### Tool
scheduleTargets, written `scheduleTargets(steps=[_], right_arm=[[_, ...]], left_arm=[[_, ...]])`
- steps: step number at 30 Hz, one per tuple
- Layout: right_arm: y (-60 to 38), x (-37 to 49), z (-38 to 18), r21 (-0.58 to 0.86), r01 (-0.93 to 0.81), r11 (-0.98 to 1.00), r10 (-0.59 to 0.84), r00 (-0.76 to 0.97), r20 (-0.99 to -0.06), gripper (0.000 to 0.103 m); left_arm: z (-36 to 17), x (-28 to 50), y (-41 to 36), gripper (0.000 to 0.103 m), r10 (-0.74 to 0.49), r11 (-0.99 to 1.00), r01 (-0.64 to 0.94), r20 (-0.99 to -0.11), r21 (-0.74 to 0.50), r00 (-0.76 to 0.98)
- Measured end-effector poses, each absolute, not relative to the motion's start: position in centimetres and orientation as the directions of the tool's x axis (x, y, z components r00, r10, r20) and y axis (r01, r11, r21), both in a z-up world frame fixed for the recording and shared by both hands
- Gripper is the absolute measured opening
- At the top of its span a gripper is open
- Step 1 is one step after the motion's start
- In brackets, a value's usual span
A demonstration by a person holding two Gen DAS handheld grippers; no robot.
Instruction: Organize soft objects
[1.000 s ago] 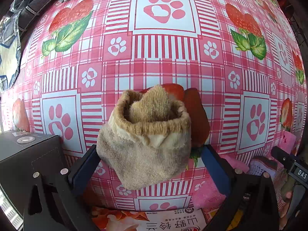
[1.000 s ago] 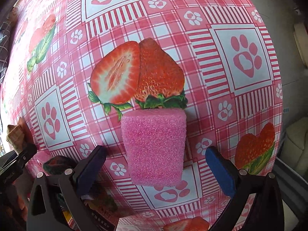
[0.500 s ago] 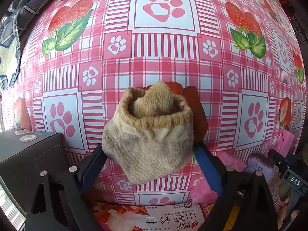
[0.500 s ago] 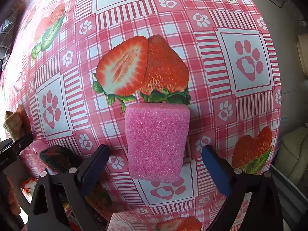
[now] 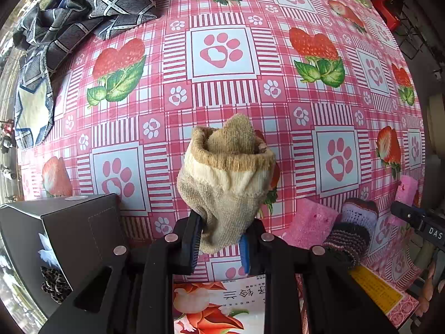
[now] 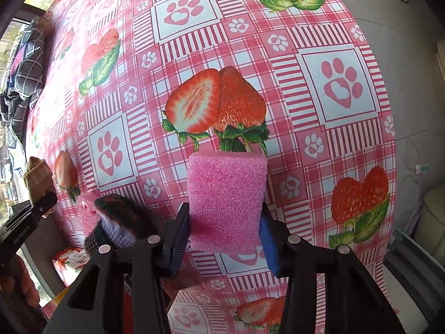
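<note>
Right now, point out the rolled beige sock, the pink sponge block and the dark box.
rolled beige sock point(image 5: 222, 192): left wrist view, knit body below cuff.
pink sponge block point(image 6: 225, 194): right wrist view, front face.
dark box point(image 5: 80, 231): left wrist view, side panel.

sunlit strawberry-print tablecloth point(image 5: 222, 105); grey floor point(image 6: 411, 64)

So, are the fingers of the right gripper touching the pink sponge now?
Touching. In the right wrist view both fingers of the right gripper, which have just been closing, press against the sides of the pink sponge.

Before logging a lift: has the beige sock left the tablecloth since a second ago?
Yes. The beige sock, pinched in the left gripper, rose: the tablecloth pattern shrank.
</note>
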State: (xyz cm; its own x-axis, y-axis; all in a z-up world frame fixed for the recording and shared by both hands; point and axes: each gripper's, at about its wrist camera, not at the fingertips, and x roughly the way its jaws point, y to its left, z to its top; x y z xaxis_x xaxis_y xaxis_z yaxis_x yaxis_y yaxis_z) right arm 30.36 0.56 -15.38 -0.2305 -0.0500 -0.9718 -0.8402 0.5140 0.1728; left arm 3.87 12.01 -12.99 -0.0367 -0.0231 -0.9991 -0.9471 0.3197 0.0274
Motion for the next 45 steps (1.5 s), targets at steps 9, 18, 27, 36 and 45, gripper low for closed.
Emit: scheduleTargets(steps=[9,18,27,36,45], right_arm=[[-2.9,30.5,-12.5,0.219,-0.798,0.561,-0.008,-0.270,-0.963,0.048],[-5.7,29.5,-9.5,0.246,-0.780,0.575,0.023,-0.285,-0.958,0.048],[-8.8,28.8,-7.7,0.241,-0.765,0.597,0.030,-0.279,-0.960,0.048],[-11.1,27.1,-6.4,0.231,-0.749,0.621,0.035,-0.269,-0.963,0.048],[-13.4,23.8,-5.8,0.215,-0.768,0.604,0.008,-0.264,-0.964,0.048]], left_arm=[[-10.0,5.0,8.6,0.025,0.002,0.407,-0.913,-1.000,0.016,-0.017],[-7.7,3.9,4.2,0.025,-0.002,0.465,-0.885,-1.000,-0.010,0.011],[-5.8,2.7,0.5,0.025,0.017,0.516,-0.856,-0.999,-0.018,0.031],[-4.7,2.0,-2.7,0.026,-0.003,0.572,-0.819,-0.999,-0.045,0.053],[-3.4,0.5,-3.9,0.026,0.021,0.591,-0.804,-0.996,-0.059,0.088]])
